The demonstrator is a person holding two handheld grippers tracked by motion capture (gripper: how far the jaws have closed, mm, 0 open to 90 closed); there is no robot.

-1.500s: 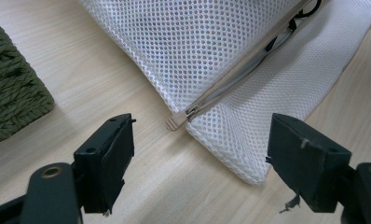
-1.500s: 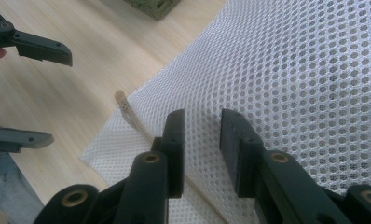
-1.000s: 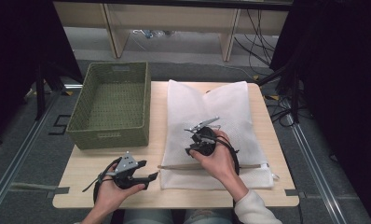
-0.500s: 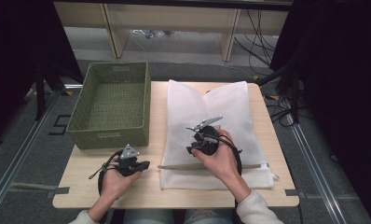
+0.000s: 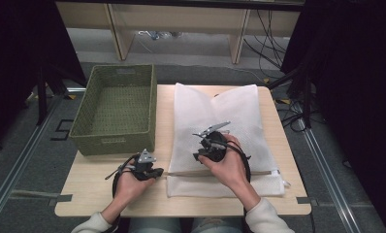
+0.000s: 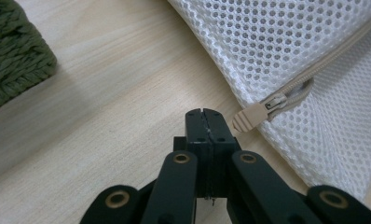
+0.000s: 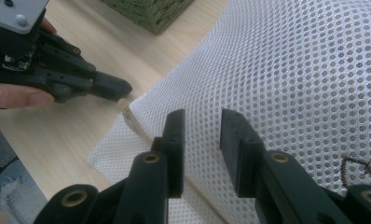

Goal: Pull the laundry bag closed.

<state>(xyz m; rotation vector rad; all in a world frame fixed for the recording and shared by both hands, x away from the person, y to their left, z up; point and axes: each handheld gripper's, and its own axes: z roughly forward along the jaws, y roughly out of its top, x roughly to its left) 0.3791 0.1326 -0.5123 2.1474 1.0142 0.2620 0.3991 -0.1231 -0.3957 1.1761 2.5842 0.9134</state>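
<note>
White mesh laundry bag point(image 5: 220, 131) lies flat on the wooden table point(image 5: 99, 199), just right of the green woven basket point(image 5: 116, 109), which serves as landmark; the bag's beige zipper point(image 6: 314, 70) runs along the edge farthest from the basket's back wall, and its tan pull tab point(image 6: 249, 119) sits at the bag corner nearest the basket's front. Left gripper point(image 5: 150, 171), held on the bare wood in front of the basket, has its jaws pressed together with nothing between them; in the left gripper view the tips stand just beside the pull tab, touching it or nearly so, and not around it. Right gripper point(image 7: 200, 135) hovers over the mesh on the side of the zipper away from the person, farther from the basket than the tab is, its jaws spread apart; whether its tips rest on the fabric cannot be told. The step in hand appears to be taking hold of the pull tab to work the zipper. To do it well, the left jaws would need to spread, straddle the tab squarely and close on its flat faces, not on the mesh beneath, while the right gripper pins the bag near the zipper line so the fabric does not bunch or slide toward the basket.
</note>
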